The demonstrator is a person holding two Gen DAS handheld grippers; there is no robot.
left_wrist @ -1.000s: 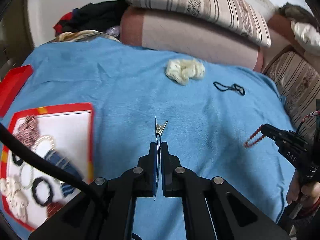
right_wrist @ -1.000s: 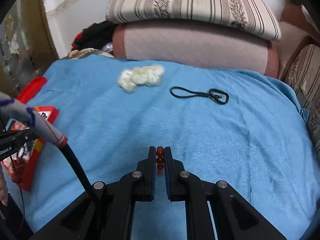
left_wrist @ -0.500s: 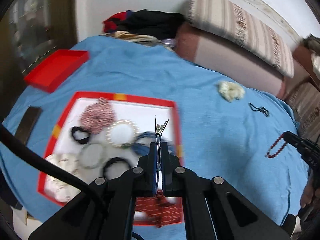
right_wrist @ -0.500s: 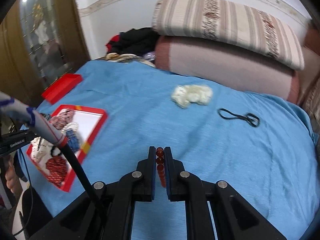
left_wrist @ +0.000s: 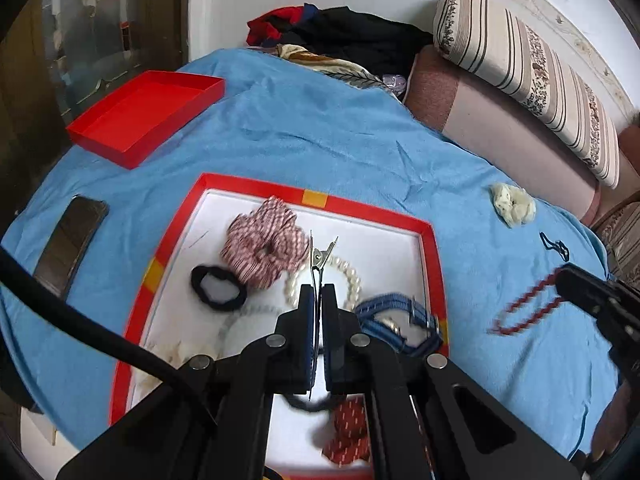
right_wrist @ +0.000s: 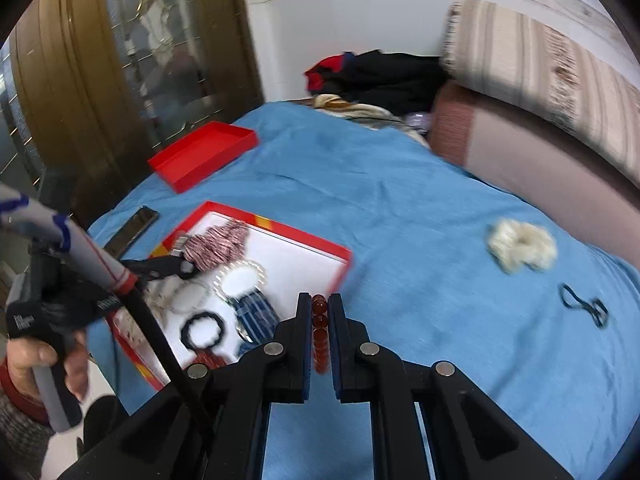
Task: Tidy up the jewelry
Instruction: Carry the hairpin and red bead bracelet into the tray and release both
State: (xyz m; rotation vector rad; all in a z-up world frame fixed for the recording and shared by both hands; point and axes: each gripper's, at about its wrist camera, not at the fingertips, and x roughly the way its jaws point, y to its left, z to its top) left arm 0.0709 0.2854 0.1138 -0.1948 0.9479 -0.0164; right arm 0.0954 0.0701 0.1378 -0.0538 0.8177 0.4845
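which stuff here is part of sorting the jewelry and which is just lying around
Part of the job:
- metal hair clip in the left tongs
- red bead strand in the right tongs
- tray of jewelry
- cream scrunchie and black cord on the blanket

Lying about:
- phone
- red lid
- pile of clothes
- pillows

The left gripper [left_wrist: 318,294] pinches a metal hair clip [left_wrist: 319,258] above the red-rimmed tray [left_wrist: 434,248] of jewelry.
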